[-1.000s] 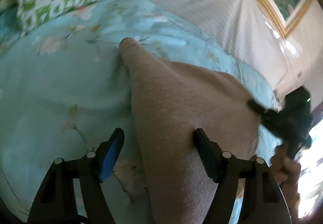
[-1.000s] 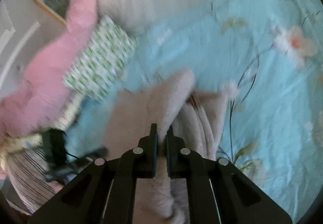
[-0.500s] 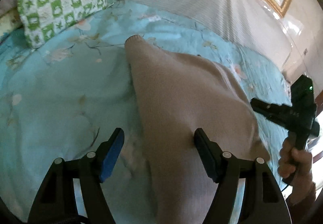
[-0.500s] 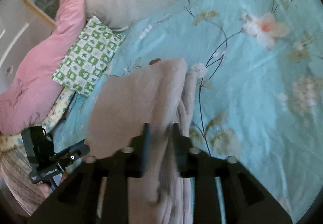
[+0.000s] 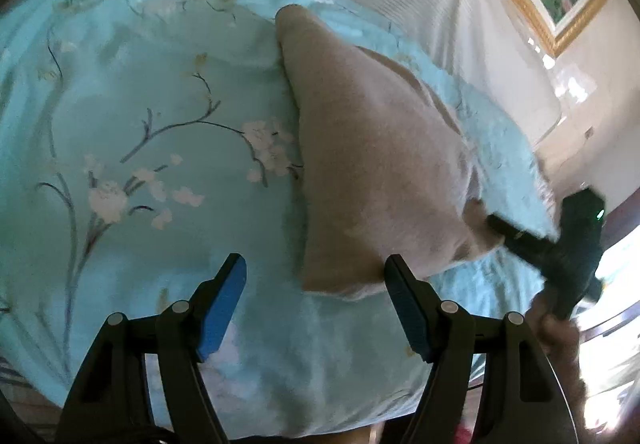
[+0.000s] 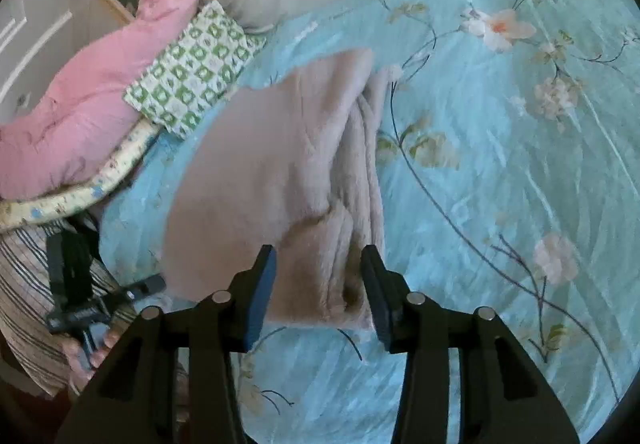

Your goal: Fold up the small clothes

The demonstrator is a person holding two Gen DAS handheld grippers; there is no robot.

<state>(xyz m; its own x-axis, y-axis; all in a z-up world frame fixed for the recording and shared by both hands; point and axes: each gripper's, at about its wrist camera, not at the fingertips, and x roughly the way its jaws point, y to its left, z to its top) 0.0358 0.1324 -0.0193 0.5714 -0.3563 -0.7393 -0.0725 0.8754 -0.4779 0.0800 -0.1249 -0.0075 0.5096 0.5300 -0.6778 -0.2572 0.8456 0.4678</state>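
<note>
My right gripper (image 6: 318, 284), its jaws just opening, straddles the folded beige fleece garment (image 6: 276, 164); my left gripper (image 5: 314, 296) hangs spread beside it.

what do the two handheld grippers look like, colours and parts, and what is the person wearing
Both the left gripper and the right gripper are black two-finger tools with angular, cut-out linkage arms and silver pivot pins. Each finger carries a blue pad with a ribbed face. Seen from the side, the right gripper's boxy black body has a small green light. The person wears a striped garment, pale with dark lines.
</note>
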